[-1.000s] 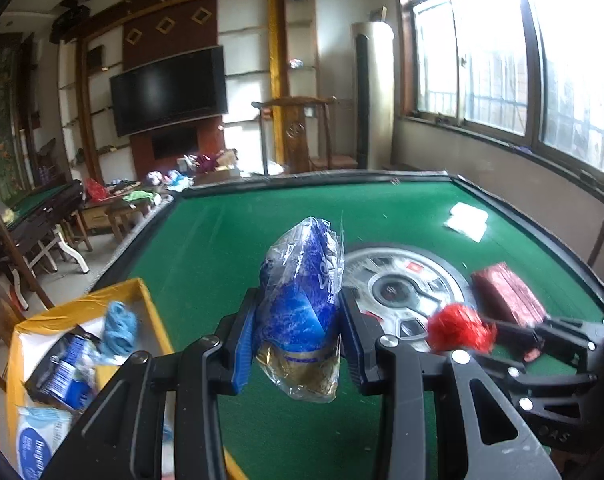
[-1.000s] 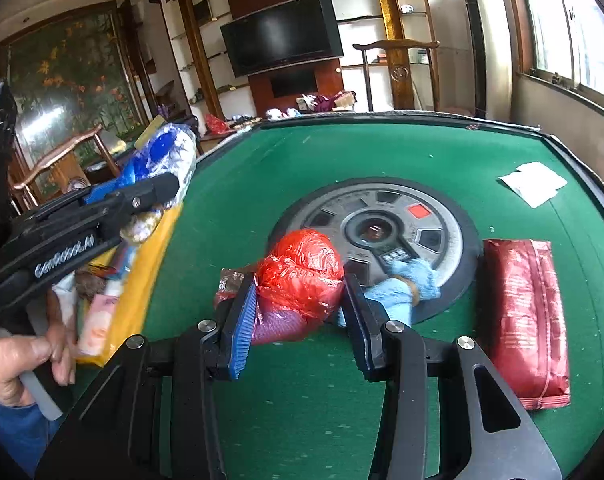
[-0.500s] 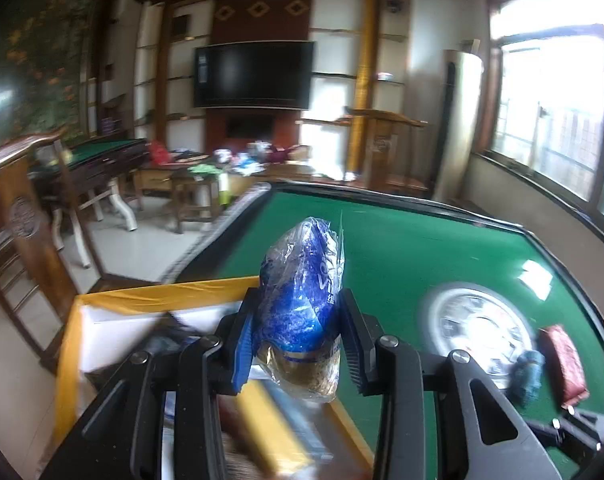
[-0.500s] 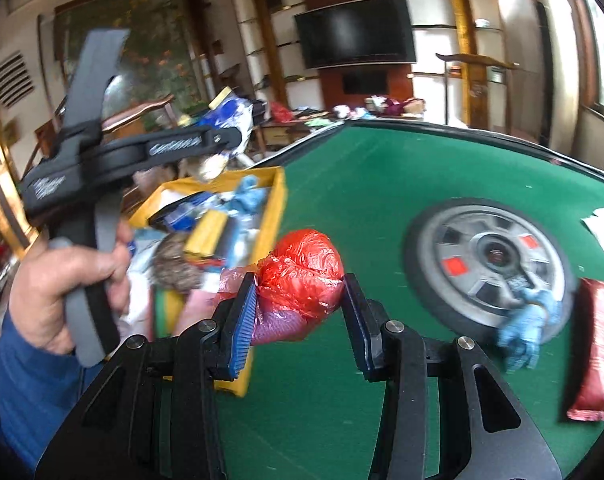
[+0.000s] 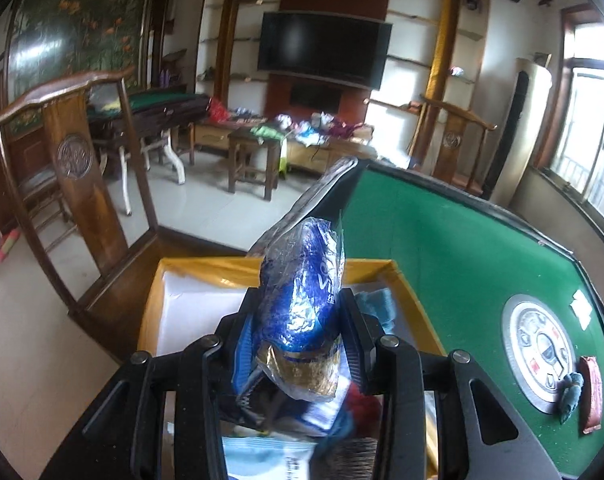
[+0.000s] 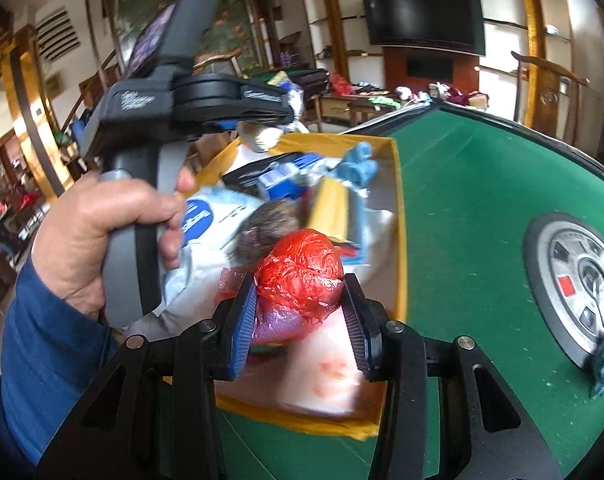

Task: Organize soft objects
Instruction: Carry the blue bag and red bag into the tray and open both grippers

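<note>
Little writing can be read: the crinkled blue packet (image 5: 302,312) carries white letters that look like "V" and "I", cut off by folds, and a pale blue-and-white pouch (image 6: 218,220) in the box shows a dark blue oval with blurred white lettering. The left hand-held gripper's side (image 6: 262,98) has small grey print, too blurred to read.

The left hand-held gripper (image 5: 300,340) pinches the blue packet, a glossy foil-and-clear-film wrapper with a gold band at its lower end, held over the yellow cardboard box (image 5: 158,296). The right hand-held gripper (image 6: 300,320) pinches a wrinkled red plastic bag (image 6: 302,268), bunched into a ball with a purple fold beneath it, also above the box's contents.

The box sits at the counter's left edge, holding soft packets, a fuzzy grey-brown lump (image 6: 270,224) and a light blue cloth (image 6: 360,164). The counter (image 6: 482,184) is green felt with a dark rim and a round grey metal disc (image 6: 578,280) at its middle. A blue cloth bundle (image 5: 572,394) lies at the disc's rim, just beside a flat red packet (image 5: 592,394). A hand (image 6: 114,236) in a blue sleeve grips the left tool's grey handle.
</note>
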The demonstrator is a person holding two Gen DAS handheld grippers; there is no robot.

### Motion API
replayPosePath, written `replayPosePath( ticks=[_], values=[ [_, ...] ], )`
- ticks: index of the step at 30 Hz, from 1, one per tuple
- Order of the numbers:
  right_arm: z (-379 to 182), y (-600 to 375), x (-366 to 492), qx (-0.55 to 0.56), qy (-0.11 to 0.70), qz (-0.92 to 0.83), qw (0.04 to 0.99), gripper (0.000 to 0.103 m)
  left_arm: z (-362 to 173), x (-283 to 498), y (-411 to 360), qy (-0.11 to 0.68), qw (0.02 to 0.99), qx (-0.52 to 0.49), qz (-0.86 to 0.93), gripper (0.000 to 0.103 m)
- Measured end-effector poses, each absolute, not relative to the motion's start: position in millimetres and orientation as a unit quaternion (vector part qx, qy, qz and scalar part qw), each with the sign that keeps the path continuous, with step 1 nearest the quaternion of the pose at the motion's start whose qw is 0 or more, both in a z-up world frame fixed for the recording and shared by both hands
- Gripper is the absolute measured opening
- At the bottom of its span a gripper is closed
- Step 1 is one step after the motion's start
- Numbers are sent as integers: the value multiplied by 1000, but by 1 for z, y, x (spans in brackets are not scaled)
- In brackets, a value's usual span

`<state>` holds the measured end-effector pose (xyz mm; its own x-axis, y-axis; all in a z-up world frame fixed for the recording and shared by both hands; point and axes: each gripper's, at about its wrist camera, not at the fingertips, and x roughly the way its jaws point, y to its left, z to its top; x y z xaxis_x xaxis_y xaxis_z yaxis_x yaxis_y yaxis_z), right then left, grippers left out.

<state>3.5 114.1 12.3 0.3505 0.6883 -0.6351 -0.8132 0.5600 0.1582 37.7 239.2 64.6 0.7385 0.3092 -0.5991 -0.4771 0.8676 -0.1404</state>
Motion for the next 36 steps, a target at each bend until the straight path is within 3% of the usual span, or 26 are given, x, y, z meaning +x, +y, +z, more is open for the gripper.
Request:
replayPosePath(
  ticks=[22,25,28,30,32,33,36],
  values=[
    [1,122,-16,-131,343,468,804,42,53,41,251,334,906,-136,221,39],
    [2,122,-15,-129,346,470,802,44,52,41,253,336,904,-139,226,41],
    [5,121,-15,-127,349,471,800,45,50,43,254,341,900,-139,234,51],
    [8,118,-14,-124,349,469,802,47,50,44,255,342,898,-139,240,54],
    [11,115,-14,-126,345,463,807,63,51,42,255,337,899,-144,238,58],
    [12,113,-13,-127,342,456,812,66,52,41,255,335,900,-144,240,62],
    [16,106,-11,-121,338,451,817,67,53,41,254,331,900,-144,244,64]
  ],
)
